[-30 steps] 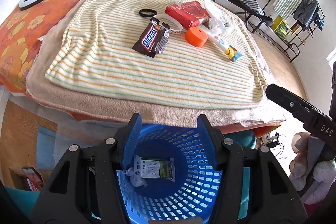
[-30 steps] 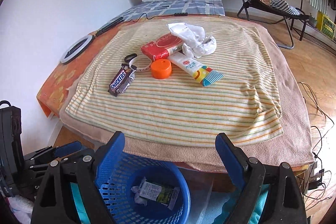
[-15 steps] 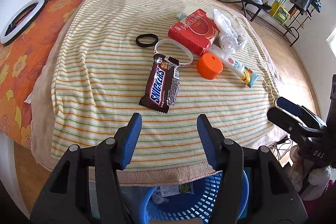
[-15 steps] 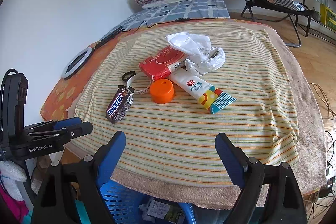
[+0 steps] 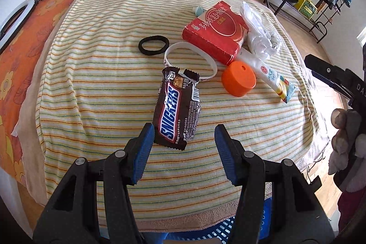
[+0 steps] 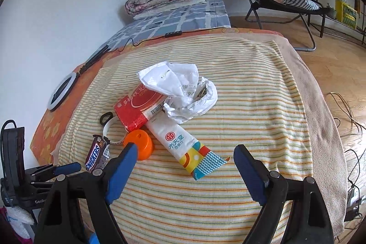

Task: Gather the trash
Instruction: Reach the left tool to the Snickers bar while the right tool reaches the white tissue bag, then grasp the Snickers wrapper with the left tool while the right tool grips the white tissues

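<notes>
A: Ahead of your fingers lies the striped blanket. Only your left view shows the blue basket under its near edge.

B: And the trash?

A: Your left gripper is spread, empty, with the Snickers wrapper just beyond its tips. Your right gripper gapes wide over the white tube; only there does the crumpled plastic bag show its open mouth.

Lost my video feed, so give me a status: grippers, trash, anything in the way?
Left gripper open, empty, over the candy wrapper. Right gripper open, empty, near the striped packet. Wristband tucked under the wrapper's top.
</notes>
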